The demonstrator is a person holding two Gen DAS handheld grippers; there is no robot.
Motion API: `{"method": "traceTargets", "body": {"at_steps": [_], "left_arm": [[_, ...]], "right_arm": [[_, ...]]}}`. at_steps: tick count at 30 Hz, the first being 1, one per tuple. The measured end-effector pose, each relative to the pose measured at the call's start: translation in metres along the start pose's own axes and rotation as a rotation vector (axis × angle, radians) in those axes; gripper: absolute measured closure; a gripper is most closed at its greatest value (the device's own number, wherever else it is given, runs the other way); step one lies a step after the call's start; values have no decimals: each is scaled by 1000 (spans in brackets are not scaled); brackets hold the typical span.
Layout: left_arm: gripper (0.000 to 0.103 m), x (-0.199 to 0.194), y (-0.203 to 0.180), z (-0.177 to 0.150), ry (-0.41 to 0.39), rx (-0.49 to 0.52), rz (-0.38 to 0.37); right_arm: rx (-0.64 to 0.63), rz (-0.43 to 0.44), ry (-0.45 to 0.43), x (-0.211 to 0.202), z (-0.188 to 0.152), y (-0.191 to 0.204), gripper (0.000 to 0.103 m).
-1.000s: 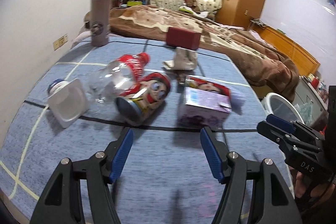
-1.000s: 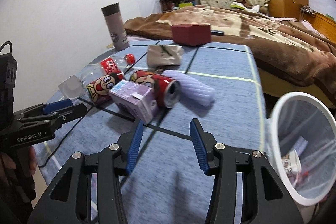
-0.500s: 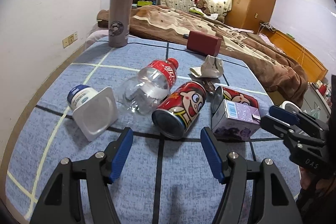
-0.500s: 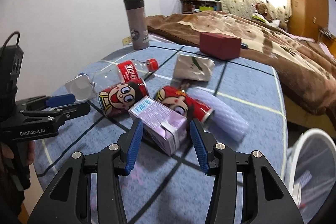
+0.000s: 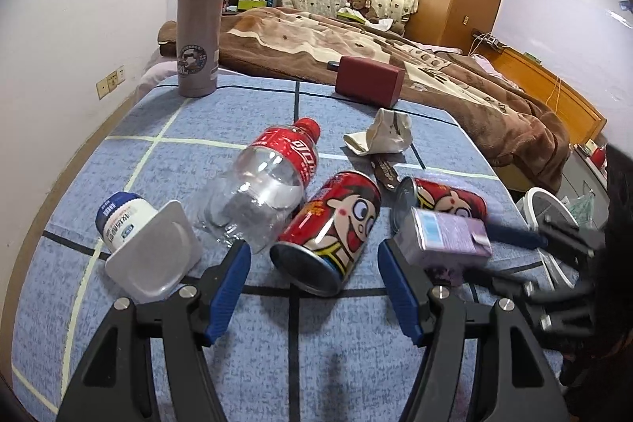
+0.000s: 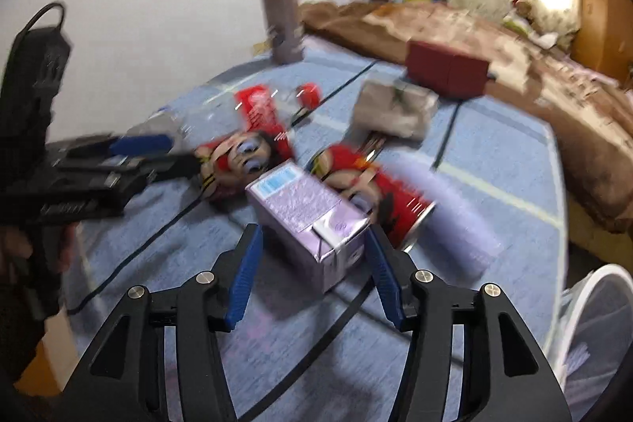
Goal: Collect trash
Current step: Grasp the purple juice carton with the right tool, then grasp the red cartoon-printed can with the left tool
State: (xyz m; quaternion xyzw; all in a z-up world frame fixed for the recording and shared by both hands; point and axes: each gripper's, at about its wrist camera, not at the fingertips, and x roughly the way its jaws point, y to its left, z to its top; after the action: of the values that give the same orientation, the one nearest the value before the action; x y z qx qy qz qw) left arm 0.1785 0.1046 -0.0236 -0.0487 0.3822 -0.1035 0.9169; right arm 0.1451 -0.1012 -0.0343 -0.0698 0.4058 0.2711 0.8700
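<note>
Trash lies on the blue table: a white yogurt cup (image 5: pixel 142 244), a clear plastic bottle (image 5: pixel 265 184), two red cartoon cans (image 5: pixel 332 232) (image 5: pixel 447 202), a purple carton (image 5: pixel 451 236) and crumpled paper (image 5: pixel 385 133). My left gripper (image 5: pixel 312 287) is open, its jaws standing either side of the near red can. My right gripper (image 6: pixel 312 271) is open around the purple carton (image 6: pixel 308 212), with a pad on each side and a gap still showing. The right wrist view is motion blurred.
A grey thermos (image 5: pixel 198 30) and a dark red box (image 5: pixel 370 84) stand at the table's far edge, before a bed with a brown blanket. A white mesh bin (image 6: pixel 593 335) sits off the table's right side. The wall is on the left.
Both grippers have moved forward toward the trash. The right gripper has come up around the purple carton; the left has closed in on the near red can.
</note>
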Motion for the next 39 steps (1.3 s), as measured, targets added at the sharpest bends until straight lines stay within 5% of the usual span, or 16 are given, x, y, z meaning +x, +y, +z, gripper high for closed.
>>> {"method": "traceTargets", "body": {"at_steps": [3,12,18,26,39], "left_arm": [[34,0,3,2,-3,-7,-4],[34,1,4,1,2,-5,-5],[34,4,4,3,13,2,-28],[34,16,-6,16,32,65,-67],[34,35,-13,23,77,87,-68]], "right_arm": [[-30,-14,14,3,-1,7,48],[-113,-107,-120,-11,26,11,48],[-181,-46,-5,16,28,12,48],[-117,2,48,13,20,4,48],[-61,-15,38,14,7,0,55]]}}
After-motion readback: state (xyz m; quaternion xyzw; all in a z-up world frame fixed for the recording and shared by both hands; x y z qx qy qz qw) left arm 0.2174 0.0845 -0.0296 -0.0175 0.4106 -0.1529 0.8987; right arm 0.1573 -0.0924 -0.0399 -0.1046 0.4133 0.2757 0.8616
